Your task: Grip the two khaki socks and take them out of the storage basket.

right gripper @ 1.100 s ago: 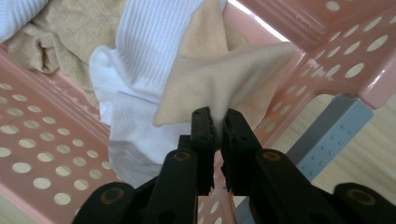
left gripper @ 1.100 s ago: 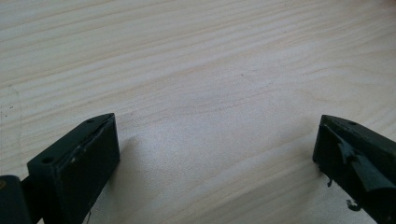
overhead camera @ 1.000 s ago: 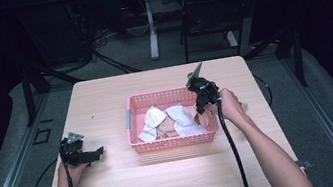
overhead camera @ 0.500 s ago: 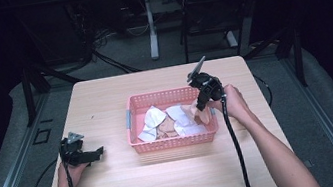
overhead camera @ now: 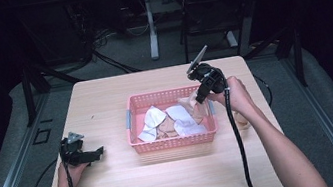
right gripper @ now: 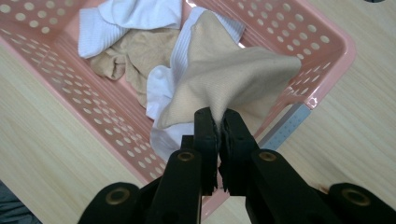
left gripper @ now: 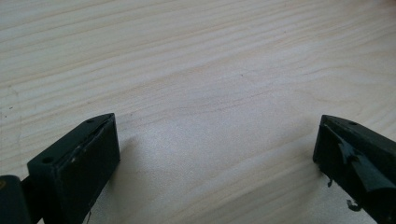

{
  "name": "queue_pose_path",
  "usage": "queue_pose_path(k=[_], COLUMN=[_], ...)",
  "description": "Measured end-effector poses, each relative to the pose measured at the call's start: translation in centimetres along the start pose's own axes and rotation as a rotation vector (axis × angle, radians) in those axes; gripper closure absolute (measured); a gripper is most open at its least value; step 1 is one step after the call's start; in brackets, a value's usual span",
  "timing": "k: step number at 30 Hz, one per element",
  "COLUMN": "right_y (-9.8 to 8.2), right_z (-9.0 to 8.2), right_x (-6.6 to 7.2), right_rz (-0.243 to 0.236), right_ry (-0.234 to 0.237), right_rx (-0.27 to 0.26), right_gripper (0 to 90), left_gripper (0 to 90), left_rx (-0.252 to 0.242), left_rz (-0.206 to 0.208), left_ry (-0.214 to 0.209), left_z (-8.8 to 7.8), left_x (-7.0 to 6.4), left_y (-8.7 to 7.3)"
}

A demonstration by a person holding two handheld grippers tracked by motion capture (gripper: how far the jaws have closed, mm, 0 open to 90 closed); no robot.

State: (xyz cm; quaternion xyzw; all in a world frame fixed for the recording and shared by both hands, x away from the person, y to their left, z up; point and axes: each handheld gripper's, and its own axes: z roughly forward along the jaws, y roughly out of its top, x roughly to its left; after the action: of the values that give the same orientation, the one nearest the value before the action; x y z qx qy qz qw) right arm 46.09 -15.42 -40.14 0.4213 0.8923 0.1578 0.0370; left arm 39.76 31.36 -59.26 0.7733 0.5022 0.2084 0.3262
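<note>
Basket (overhead camera: 175,143) sits mid-bench; above its right end I have my right tool (right gripper: 219,126) clamped on a beige cloth (right gripper: 229,79), while left of it my left tool (left gripper: 215,154) gapes empty.

Both forearms are bare, with no sleeve showing, and each hand carries black two-jaw tongs: the left tongs (overhead camera: 94,154) and the right tongs (overhead camera: 200,99). A black cable (overhead camera: 237,143) trails from each, and a small grey three-cornered plate (overhead camera: 74,137) sits on top of the left one. Up close, the left jaws are blocky black wedges with scuffed, peeling pads and small screw holes, while the right tongs (right gripper: 219,122) show slim black jaw arms pinned by brass-coloured round rivets (right gripper: 186,156).
</note>
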Motion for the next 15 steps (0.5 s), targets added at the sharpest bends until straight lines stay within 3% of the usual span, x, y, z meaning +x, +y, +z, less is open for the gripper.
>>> queue_pose_path(k=[15], right_y=[-0.3], right_z=[-3.5], right_x=[0.0], right_rz=[-0.004], right_ry=[-0.005], right_rx=[-0.072], right_gripper=[86.1], left_gripper=[0.4], left_rx=[0.0], left_rz=[0.0], left_ry=[0.0], left_z=[0.0], left_x=[0.0], left_y=[0.0])
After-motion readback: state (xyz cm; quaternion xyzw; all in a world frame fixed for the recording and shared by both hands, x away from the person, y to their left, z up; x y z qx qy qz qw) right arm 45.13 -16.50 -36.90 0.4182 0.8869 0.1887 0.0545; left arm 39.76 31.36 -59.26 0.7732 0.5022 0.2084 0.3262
